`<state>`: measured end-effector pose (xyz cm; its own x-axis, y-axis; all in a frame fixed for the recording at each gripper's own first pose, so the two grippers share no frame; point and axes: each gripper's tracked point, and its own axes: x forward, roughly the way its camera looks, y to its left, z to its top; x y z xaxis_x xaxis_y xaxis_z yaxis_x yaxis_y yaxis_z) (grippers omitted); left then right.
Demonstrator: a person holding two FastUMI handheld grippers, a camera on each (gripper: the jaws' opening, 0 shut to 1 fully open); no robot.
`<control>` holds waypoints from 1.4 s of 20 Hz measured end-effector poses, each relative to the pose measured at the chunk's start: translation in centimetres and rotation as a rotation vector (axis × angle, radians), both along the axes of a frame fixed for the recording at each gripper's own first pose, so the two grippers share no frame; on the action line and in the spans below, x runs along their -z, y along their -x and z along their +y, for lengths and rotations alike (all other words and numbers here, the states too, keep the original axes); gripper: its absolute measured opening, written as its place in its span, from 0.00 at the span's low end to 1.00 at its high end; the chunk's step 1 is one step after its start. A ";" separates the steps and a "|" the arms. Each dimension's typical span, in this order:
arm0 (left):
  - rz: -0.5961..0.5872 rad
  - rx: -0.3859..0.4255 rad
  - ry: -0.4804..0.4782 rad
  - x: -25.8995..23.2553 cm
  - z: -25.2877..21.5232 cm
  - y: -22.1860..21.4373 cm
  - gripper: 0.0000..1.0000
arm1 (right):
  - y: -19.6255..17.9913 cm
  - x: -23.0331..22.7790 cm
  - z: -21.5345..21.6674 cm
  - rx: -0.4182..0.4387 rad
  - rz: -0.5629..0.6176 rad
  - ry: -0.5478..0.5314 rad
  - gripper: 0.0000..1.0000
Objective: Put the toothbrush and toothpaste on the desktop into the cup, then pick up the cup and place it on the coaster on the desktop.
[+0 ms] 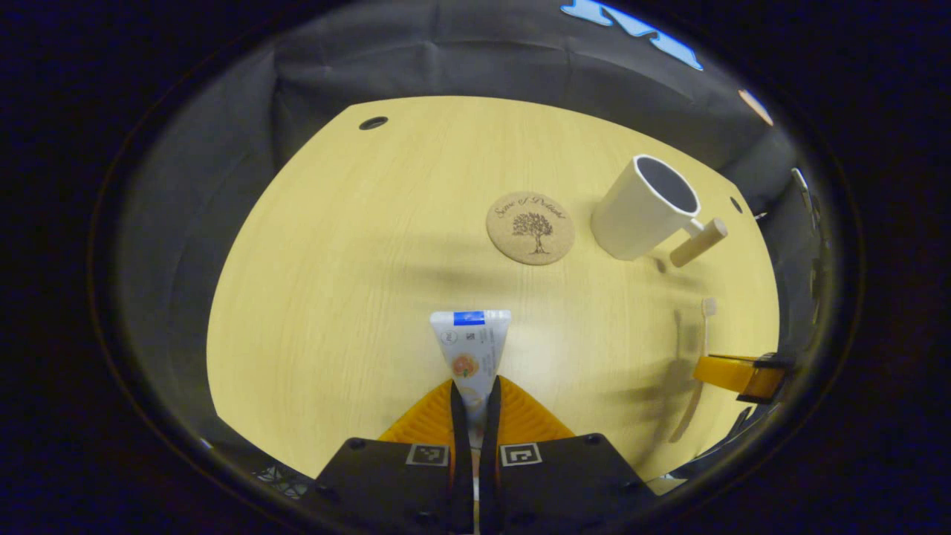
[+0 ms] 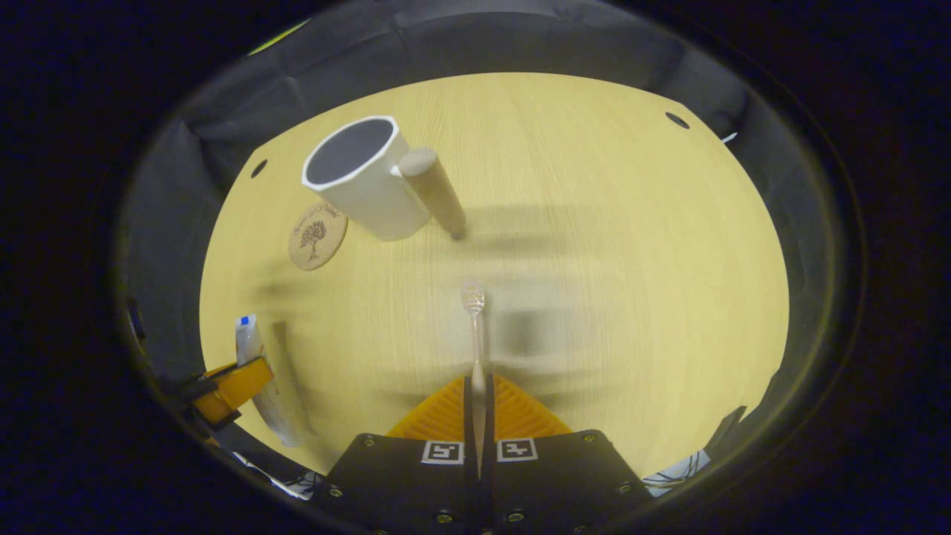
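Both grippers are clamped on their loads, the left gripper (image 1: 475,405) pinching the toothpaste (image 1: 471,353) and the right gripper (image 2: 479,401) the toothbrush (image 2: 475,334), each held above the desktop (image 1: 356,282), with the cup (image 2: 364,178) and coaster (image 2: 318,235) ahead, near each other.

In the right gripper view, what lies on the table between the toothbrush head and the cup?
Nothing: in the right gripper view only bare table lies between the toothbrush head and the cup.
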<state>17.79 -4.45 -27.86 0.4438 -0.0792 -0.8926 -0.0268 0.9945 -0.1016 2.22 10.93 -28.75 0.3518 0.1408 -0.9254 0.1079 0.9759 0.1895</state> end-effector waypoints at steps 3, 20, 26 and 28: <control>-0.019 -0.041 0.025 -1.2 0.9 0.2 0.10 | -1.5 -2.9 -1.3 0.020 -0.064 -0.004 0.02; -0.048 -0.248 0.039 -4.3 7.8 4.1 0.10 | -19.1 -17.7 3.2 0.119 -0.464 -0.167 0.01; -0.042 -0.335 0.031 -4.9 10.6 6.6 0.10 | -22.4 -14.4 5.1 0.107 -0.498 -0.100 0.01; -0.035 -0.359 0.032 -5.0 11.3 7.5 0.10 | -22.6 -13.7 5.5 0.083 -0.517 -0.070 0.01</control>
<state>10.26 6.85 -22.89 0.4783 0.0597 -0.8762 -0.3702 0.9184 -0.1396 24.85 16.44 -15.09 0.7722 0.1484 -0.6178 0.0598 0.9511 0.3032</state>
